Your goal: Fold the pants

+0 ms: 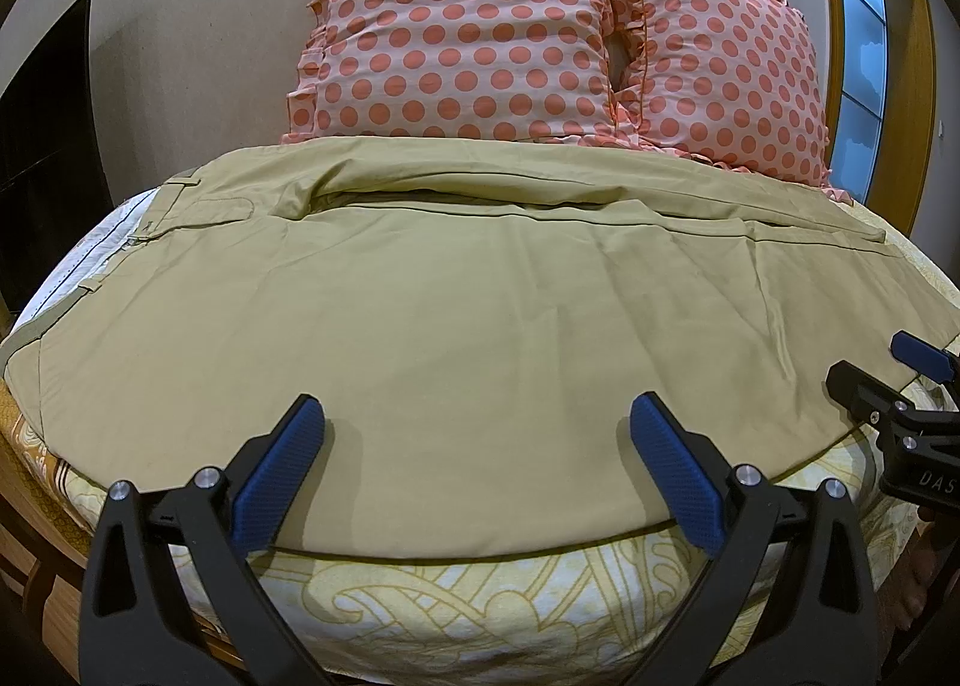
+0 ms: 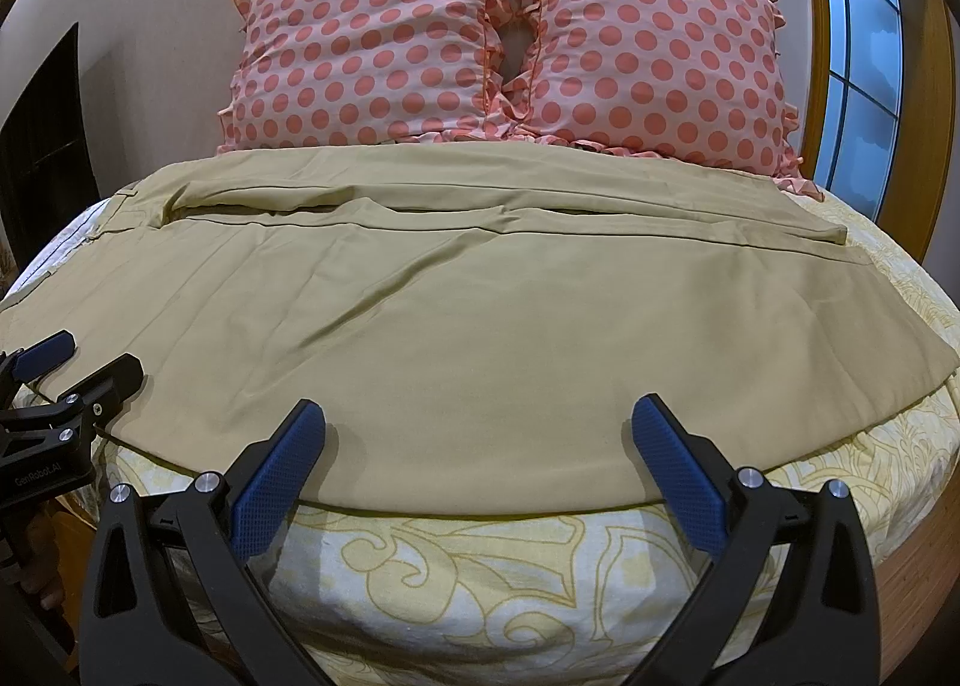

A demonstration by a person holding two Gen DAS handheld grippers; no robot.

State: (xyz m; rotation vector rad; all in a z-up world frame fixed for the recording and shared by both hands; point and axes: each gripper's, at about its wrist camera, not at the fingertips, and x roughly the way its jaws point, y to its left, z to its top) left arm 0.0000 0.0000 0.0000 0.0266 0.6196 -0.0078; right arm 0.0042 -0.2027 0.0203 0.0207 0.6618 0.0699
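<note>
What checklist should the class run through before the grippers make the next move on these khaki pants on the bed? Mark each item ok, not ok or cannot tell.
1. Left gripper open, holding nothing: ok.
2. Right gripper open, holding nothing: ok.
3. Both grippers at the near edge of the pants: ok.
4. Pants lying flat: not ok, creases run across the near leg and fabric is bunched near the waistband.
5. Legs stacked evenly: cannot tell.
6. Pillows clear of the pants: cannot tell, their far edge meets them.
</note>
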